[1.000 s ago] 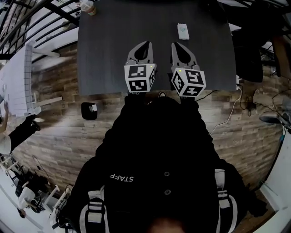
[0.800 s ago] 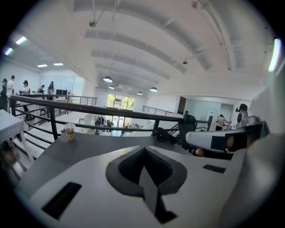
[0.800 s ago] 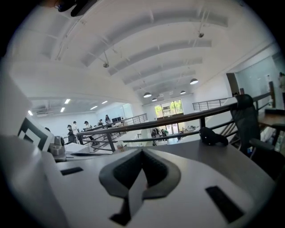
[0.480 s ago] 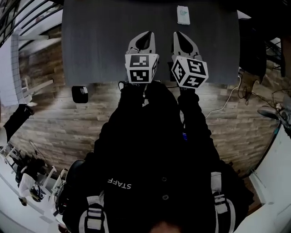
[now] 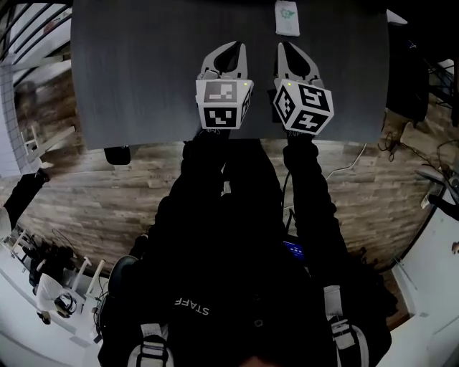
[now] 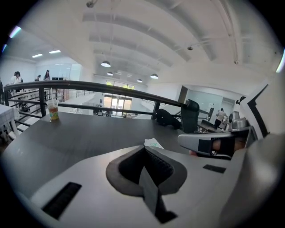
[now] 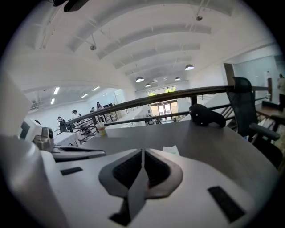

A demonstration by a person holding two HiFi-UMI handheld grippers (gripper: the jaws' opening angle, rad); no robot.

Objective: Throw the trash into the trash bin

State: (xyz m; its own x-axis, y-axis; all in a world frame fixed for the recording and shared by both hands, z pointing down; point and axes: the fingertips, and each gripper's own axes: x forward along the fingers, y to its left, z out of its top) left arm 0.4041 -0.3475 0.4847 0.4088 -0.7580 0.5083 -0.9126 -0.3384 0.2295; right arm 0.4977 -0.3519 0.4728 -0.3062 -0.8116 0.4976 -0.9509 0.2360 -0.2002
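A person in a black jacket [image 5: 237, 236] stands at a dark grey table [image 5: 136, 72] and holds a gripper in each hand. The left gripper [image 5: 231, 51] and the right gripper [image 5: 287, 51] sit side by side over the near part of the table, close to each other but not touching. Both point away from the person and tip a little down. The left gripper's two jaws are pressed together and there is nothing between them. The right gripper's jaws are also squeezed together and hold nothing. The trash is a small white piece [image 5: 287, 17] with a bit of green on it. It lies flat on the table, far across from the person and in front of the right gripper, well apart from both grippers. A clear cup [image 6: 53, 110] with something yellow in it stands at the far left corner of the table, by a black railing [image 6: 98, 87]. A dark lumpy thing [image 7: 205, 116] lies at the far right side of the table. A small black thing [image 5: 117, 154] peeks out from under the table's near edge, on the wood floor [image 5: 107, 201]; I cannot tell what it is.
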